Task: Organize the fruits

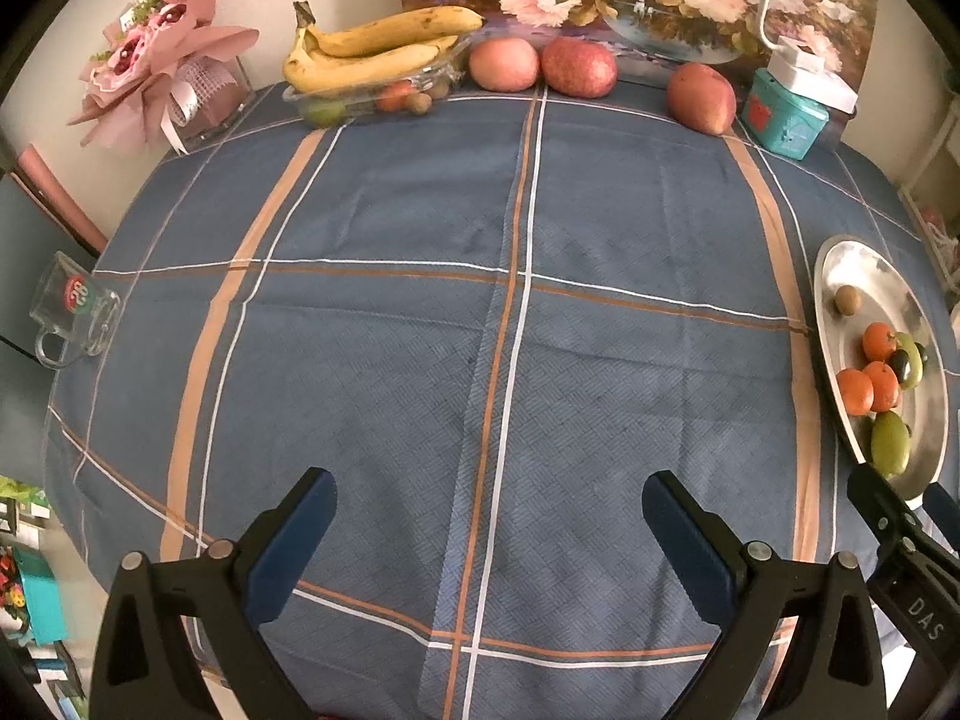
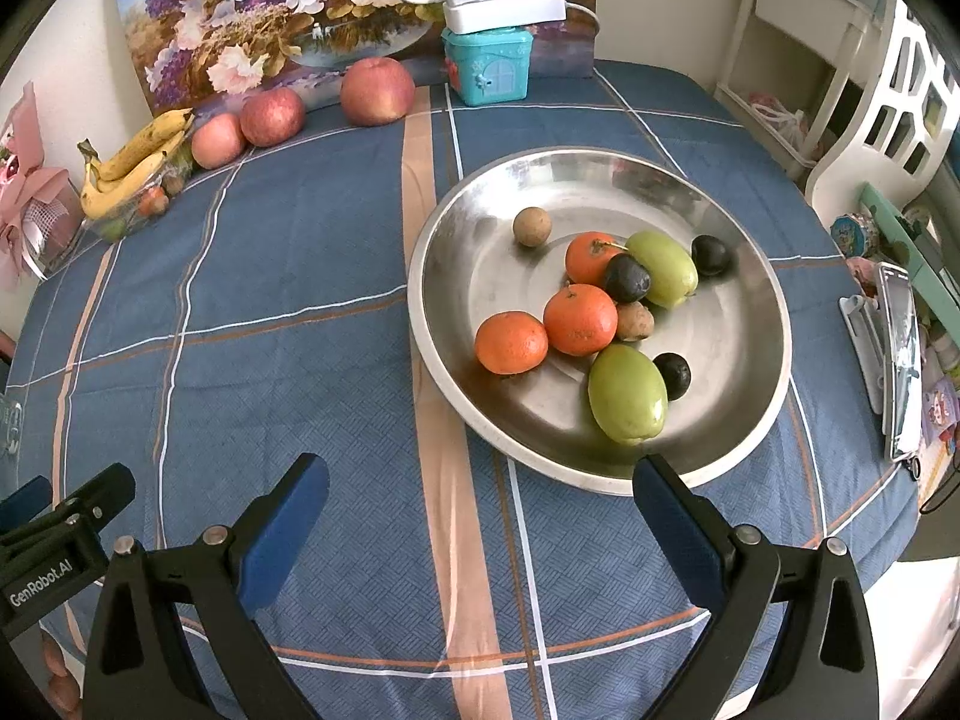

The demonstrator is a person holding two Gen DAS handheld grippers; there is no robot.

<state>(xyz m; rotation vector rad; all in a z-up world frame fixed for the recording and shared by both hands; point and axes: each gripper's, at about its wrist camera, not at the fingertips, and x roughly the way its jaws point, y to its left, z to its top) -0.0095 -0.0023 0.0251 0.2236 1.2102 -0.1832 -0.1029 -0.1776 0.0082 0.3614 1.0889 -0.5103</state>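
Right wrist view: right gripper [image 2: 480,504] gapes wide and empty over the worktop [image 2: 300,330], just short of the steel plate [image 2: 750,276] holding tangerines [image 2: 579,319] and green fruits [image 2: 627,393]. Left gripper [image 1: 489,516] equally wide, empty; bananas [image 1: 372,48] lie far back.

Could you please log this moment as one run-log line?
left gripper: open, empty, over tablecloth | right gripper: open, empty, before steel plate | plate: three oranges, mixed fruit

Steel plate [image 2: 456,228] holds three oranges [image 2: 579,319], two green fruits [image 2: 627,394] and small dark and brown fruits. Bananas [image 1: 372,54] and three apples [image 1: 579,67] lie at the desk's far edge.
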